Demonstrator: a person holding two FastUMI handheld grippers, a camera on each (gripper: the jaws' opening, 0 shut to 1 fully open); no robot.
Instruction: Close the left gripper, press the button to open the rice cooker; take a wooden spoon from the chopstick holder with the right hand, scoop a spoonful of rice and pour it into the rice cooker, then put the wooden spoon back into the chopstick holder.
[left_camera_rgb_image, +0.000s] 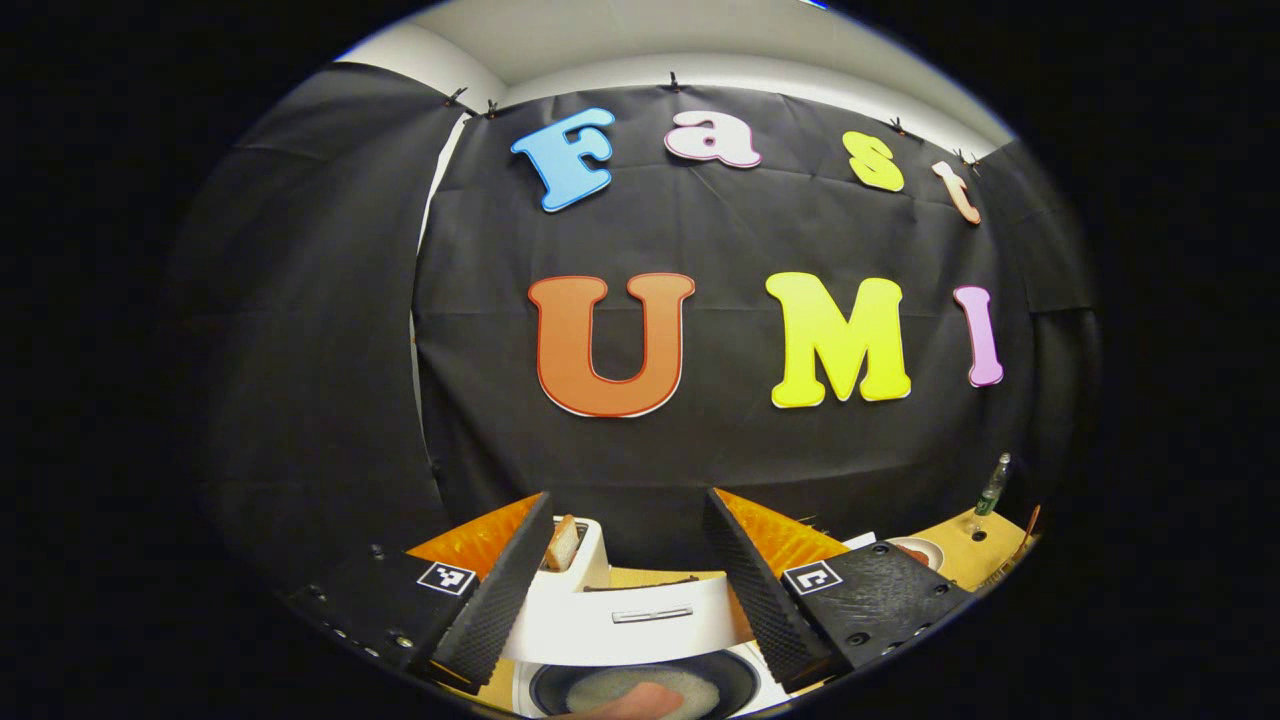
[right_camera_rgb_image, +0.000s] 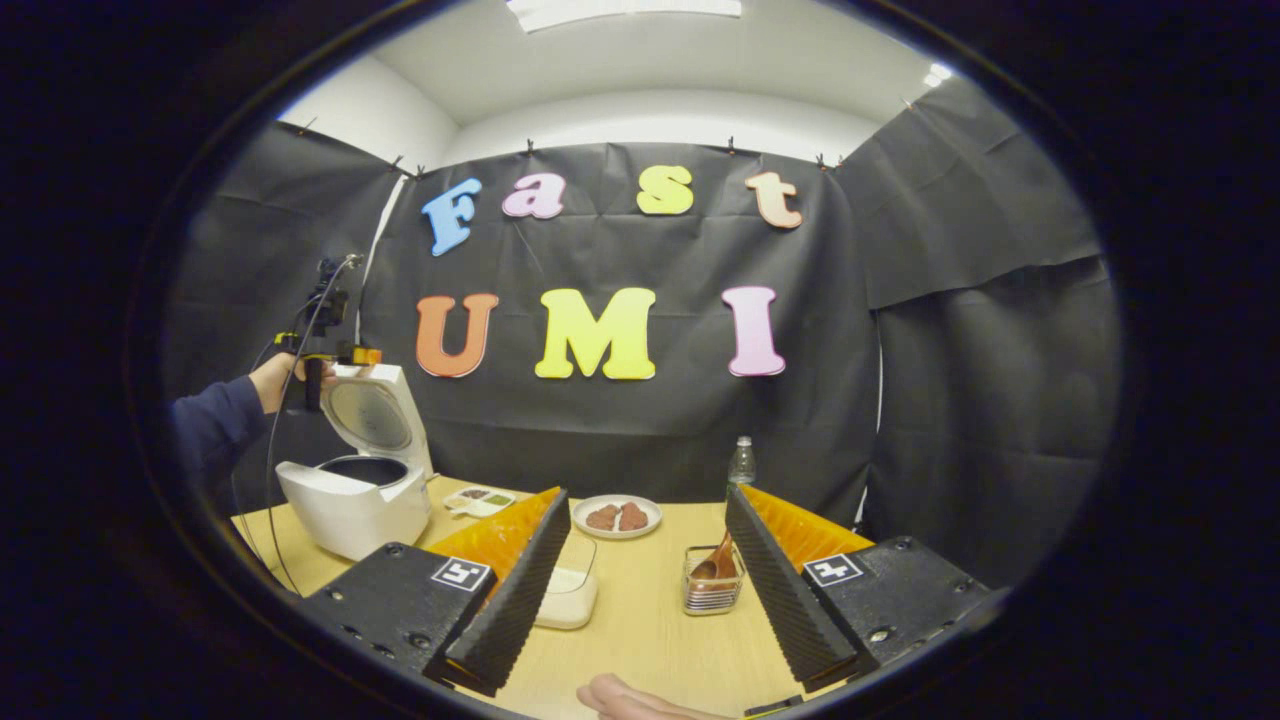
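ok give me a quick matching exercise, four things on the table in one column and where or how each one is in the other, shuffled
Things:
1. rice cooker
2. wooden spoon
3. plate
4. bottle

Places or states:
A. upright at the back of the table, by the wall
B. lid up, on the left of the table in the right gripper view
C. holds two brown pieces of food
D. standing in the wire holder

Pairs: 1-B, 2-D, 3-C, 4-A
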